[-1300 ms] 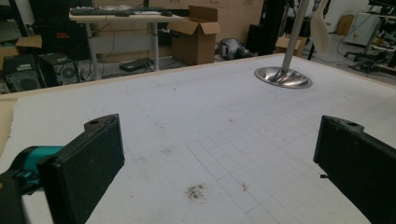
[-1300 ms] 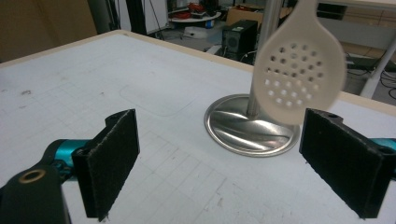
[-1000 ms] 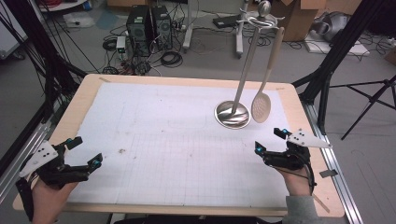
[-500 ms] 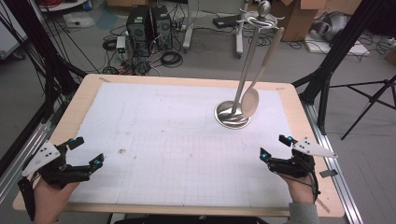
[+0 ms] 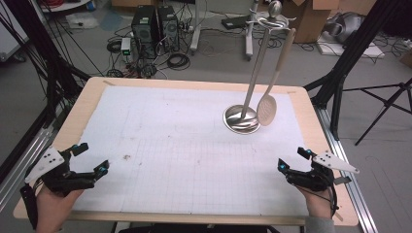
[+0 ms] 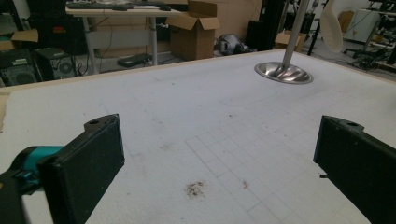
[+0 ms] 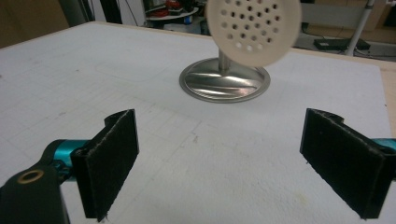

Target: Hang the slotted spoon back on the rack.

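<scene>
Since before, skimmer (image 5: 267,109) swung back right of stand (image 5: 241,119), at 1 o'clock. Left gripper (image 5: 90,159) and right gripper (image 5: 292,159) wide open, empty.

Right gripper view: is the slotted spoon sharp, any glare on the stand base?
Right gripper view: the slotted spoon is soft and slightly blurred, cut off at the top edge; the steel stand base carries bright streaky reflections. Left gripper view: the same base shows milder glare, and the near jaws are out of focus. High view: even lighting, faint shadows, low detail.
</scene>
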Action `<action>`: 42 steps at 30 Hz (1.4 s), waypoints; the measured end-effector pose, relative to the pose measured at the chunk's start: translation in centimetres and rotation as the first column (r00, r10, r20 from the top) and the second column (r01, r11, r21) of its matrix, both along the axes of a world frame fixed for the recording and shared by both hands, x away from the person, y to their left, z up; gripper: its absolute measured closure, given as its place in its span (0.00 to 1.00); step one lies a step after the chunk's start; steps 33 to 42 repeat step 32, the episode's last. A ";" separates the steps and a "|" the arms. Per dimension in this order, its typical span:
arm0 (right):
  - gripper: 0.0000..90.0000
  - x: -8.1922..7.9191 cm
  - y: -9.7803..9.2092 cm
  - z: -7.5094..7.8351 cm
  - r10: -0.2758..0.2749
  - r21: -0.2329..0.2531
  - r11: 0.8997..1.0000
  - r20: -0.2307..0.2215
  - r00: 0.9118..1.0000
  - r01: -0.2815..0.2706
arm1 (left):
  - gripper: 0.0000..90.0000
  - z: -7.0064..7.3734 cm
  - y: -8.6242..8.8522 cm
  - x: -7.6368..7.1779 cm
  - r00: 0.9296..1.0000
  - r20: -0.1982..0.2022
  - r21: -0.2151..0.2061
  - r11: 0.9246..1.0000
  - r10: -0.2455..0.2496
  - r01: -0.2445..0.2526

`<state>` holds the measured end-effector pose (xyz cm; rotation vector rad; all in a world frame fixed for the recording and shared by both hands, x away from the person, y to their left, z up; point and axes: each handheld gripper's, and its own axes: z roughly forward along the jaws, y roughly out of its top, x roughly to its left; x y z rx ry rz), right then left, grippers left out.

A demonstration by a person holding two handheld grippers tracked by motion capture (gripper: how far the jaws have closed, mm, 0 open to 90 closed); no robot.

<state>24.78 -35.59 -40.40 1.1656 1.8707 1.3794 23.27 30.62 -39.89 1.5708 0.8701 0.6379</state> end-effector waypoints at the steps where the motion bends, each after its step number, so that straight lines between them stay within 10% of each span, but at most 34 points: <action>1: 0.12 0.0 -0.1 -0.1 -0.001 0.001 1.000 0.000 1.000 0.001 | 0.02 0.0 0.0 0.0 1.000 -0.002 0.003 1.000 0.000 0.000; 42: 0.12 -1.4 -1.7 -2.2 -0.097 0.056 0.994 0.011 0.995 0.096 | 0.02 -2.6 1.7 0.7 0.994 -0.060 -0.003 0.996 0.090 -0.091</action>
